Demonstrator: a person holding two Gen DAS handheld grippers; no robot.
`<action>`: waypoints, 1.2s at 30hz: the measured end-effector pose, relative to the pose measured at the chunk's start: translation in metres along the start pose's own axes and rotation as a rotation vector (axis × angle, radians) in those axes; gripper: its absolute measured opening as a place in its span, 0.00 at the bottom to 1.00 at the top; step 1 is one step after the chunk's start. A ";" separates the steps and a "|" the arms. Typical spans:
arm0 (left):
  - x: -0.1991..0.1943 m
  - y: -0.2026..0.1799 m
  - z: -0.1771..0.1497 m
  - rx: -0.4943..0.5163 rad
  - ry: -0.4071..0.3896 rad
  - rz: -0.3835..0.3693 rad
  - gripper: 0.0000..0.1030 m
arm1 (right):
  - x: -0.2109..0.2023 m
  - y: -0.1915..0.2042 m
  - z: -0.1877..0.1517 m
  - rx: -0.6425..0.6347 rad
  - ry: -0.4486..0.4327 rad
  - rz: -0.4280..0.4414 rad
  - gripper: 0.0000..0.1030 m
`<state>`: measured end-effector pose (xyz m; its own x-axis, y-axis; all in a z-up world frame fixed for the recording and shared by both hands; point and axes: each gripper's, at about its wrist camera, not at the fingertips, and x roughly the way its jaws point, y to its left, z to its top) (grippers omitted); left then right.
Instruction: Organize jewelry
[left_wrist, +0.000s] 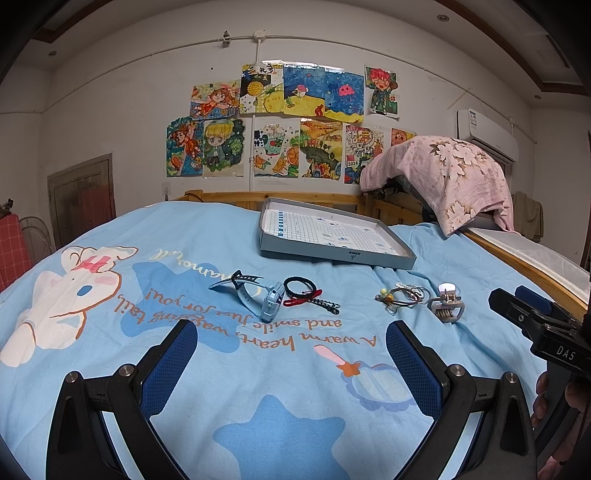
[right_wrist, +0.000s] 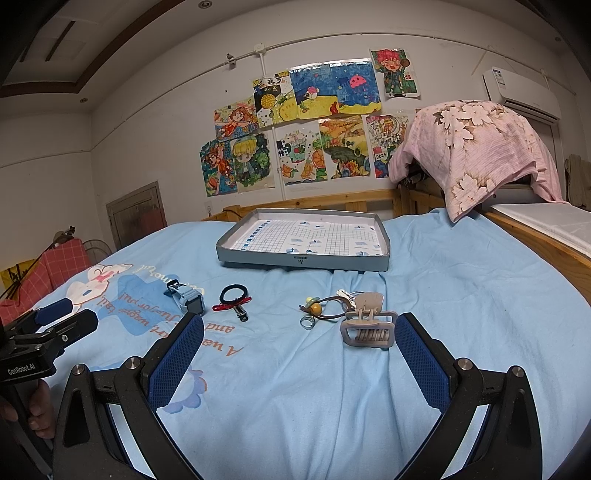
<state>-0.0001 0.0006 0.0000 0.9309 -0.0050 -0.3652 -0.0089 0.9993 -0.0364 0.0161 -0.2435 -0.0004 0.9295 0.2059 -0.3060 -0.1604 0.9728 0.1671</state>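
Left tongs (left_wrist: 291, 339): nearest the lens in the left wrist view; blue-padded fingers spread wide apart, nothing between them, hovering above the sheet (left_wrist: 258, 376). Also seen at the left edge of the right wrist view (right_wrist: 55, 317).
Right tongs (right_wrist: 299, 332): fingers wide apart, holding nothing; the right finger's tip sits just beside the clip (right_wrist: 367, 325). Seen at the right edge of the left wrist view (left_wrist: 532, 306), with the person's fingers below on the handle.
Sheet: light blue, printed with a white rabbit, stars and orange script; covers the bed and carries everything.
Watch (left_wrist: 258, 299): pale blue, lying on its side on the sheet, strap ends splayed; leftmost item in the row. Right wrist view (right_wrist: 186, 297) shows it just past the left finger's tip.
Bands (left_wrist: 304, 291): a black loop with a red one and a dark beaded strand touching it, just right of the watch (right_wrist: 234, 299).
Rings (left_wrist: 400, 295): a tangle of thin hoops and cord with yellow and green beads, between the bands and the clip (right_wrist: 325, 306).
Clip: beige claw clip, rightmost item, touching the rings tangle (left_wrist: 447, 304).
Tray (left_wrist: 332, 236): shallow grey box lined with grid paper, lying on the sheet beyond the row, well apart from it; holds no jewelry (right_wrist: 303, 242).
Backdrop: children's drawings (left_wrist: 280, 122) on the wall; pink flowered cloth (right_wrist: 480, 147) draped at right.
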 end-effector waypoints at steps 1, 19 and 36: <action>0.000 0.000 0.000 0.001 -0.001 -0.001 1.00 | 0.000 0.000 0.000 0.000 -0.001 0.000 0.99; 0.029 0.012 0.028 -0.039 0.058 0.043 1.00 | 0.022 0.006 0.020 0.000 0.012 0.029 0.99; 0.112 0.064 0.067 -0.185 0.127 0.049 1.00 | 0.110 0.048 0.069 -0.013 -0.010 0.110 0.99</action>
<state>0.1285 0.0665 0.0194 0.8746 0.0269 -0.4841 -0.1303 0.9748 -0.1813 0.1333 -0.1818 0.0391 0.9094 0.3107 -0.2766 -0.2663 0.9456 0.1868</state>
